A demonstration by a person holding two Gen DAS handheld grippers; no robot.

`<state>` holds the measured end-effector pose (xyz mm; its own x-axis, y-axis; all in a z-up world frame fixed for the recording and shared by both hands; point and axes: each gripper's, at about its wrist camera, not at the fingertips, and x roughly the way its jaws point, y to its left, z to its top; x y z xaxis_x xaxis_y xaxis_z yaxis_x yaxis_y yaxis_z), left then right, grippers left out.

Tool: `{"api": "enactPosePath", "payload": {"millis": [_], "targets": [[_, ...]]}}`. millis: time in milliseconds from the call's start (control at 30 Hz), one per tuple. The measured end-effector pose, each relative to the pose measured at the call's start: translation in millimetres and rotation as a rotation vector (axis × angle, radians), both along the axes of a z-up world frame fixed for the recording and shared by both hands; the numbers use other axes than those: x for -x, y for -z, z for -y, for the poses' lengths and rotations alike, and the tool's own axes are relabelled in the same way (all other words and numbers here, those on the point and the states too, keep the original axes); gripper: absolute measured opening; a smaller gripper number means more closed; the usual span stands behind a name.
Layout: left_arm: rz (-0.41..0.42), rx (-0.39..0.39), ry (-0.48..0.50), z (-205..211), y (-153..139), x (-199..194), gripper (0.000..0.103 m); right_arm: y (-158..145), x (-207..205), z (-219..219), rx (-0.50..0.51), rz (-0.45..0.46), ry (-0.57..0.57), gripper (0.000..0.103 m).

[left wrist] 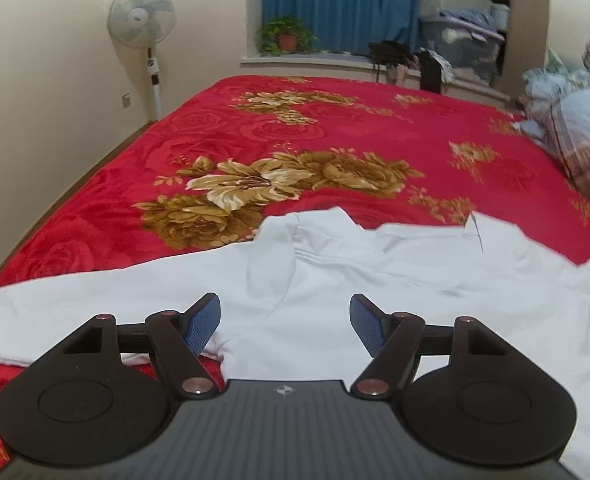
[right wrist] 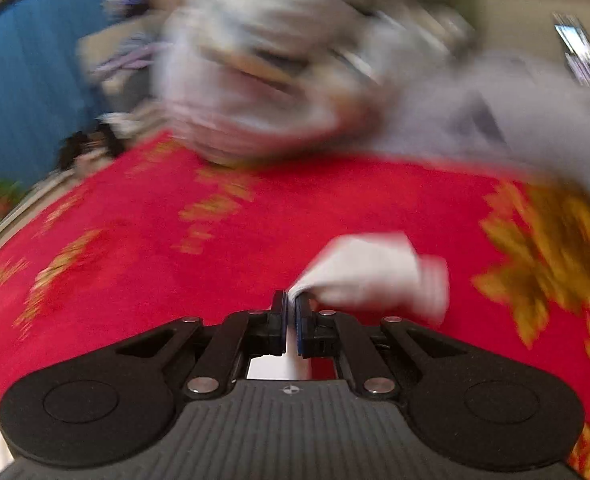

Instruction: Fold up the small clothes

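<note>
The left gripper [left wrist: 285, 322] is held wide apart, nothing between its blue pads [left wrist: 203, 324], just above a white garment [left wrist: 335, 280] that is spread flat beneath and ahead of it on the red floral bedspread [left wrist: 255, 128]. A sleeve is stretched out to its left. Beyond the collar, open bedspread runs to the far bed edge. In the blurred right view, the right gripper [right wrist: 291, 312] is clamped on a white cuff [right wrist: 375, 272], red cover lying ahead.
</note>
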<state>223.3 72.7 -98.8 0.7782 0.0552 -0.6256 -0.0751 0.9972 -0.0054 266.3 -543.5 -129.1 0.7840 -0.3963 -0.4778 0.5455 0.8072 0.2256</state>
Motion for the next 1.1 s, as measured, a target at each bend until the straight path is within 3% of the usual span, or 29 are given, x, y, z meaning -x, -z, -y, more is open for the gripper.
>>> {"api": "enactPosePath", "payload": {"millis": [100,167,300,333,367,433,500,567,633,700,800,900,1000,1100], "targets": [[0.012,0.04,-0.028,-9,-7,0,0.076,-41,-9,-99,0.151,0.091,-0.257,0.004],[0.018,0.051,-0.045,-15,-10,-1,0.076,-60,-5,-173,0.194,0.163,-0.44,0.004],[0.011,0.1,-0.082,-32,-14,-1,0.076,-69,16,-310,0.133,0.23,-0.81,0.007],[0.005,0.122,-0.087,-38,-15,-2,0.076,-63,19,-338,0.078,0.197,-0.919,0.017],[0.0,0.137,-0.091,-42,-16,-3,0.076,-54,18,-359,0.014,0.13,-1.008,0.033],[-0.013,0.168,-0.098,-51,-16,-5,0.076,-28,17,-389,-0.087,-0.063,-1.132,0.036],[-0.022,0.199,-0.101,-58,-17,-6,0.076,-18,27,-394,-0.087,-0.172,-1.16,0.036],[-0.042,0.248,-0.084,-64,-14,-8,0.07,-27,38,-377,-0.079,-0.2,-1.161,0.038],[-0.072,0.299,-0.062,-68,-8,-13,0.049,-41,50,-355,-0.043,-0.214,-1.166,0.039],[-0.117,0.369,-0.029,-71,3,-21,0.021,-52,62,-332,0.034,-0.247,-1.14,0.041],[-0.161,0.433,-0.001,-69,19,-37,0.02,-53,72,-300,0.091,-0.248,-1.111,0.046],[-0.186,0.489,0.009,-66,38,-55,0.02,-26,78,-274,0.143,-0.232,-1.021,0.046],[-0.209,0.531,-0.001,-68,56,-69,0.02,4,63,-267,0.137,-0.388,-0.904,0.046],[-0.247,0.577,-0.023,-71,76,-85,0.024,17,52,-262,0.069,-0.408,-0.9,0.045]]}}
